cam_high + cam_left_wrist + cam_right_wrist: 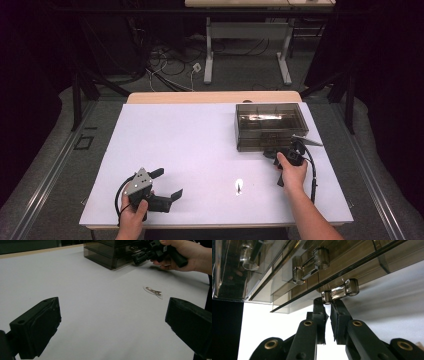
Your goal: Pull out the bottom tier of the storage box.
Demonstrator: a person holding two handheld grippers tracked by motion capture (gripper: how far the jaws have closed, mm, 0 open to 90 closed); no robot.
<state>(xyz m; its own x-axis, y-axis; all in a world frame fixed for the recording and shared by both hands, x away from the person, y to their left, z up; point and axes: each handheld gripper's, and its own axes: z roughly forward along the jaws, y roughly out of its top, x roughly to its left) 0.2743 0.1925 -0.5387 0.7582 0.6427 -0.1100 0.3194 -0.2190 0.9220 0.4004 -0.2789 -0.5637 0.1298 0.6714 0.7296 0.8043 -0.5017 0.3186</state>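
A smoked clear drawer box [270,120] stands at the table's far right, also in the left gripper view [107,255]. My right gripper [273,153] is at its front face. In the right gripper view, the right gripper [328,303] has its jaws drawn close around the left end of the lowest drawer handle [340,291]. My left gripper [167,183] rests near the front left, open and holding nothing, its jaws wide apart in its own view [112,322]. A small metal clip [239,186] lies on the white table, well in front of the left gripper [153,291].
The white table top [190,145] has a wooden back edge [210,97]. Two more drawer handles [309,267] sit above the gripped one. A hand holds the right gripper [142,255] by the box. Behind the table are floor cables [165,65] and another desk [247,50].
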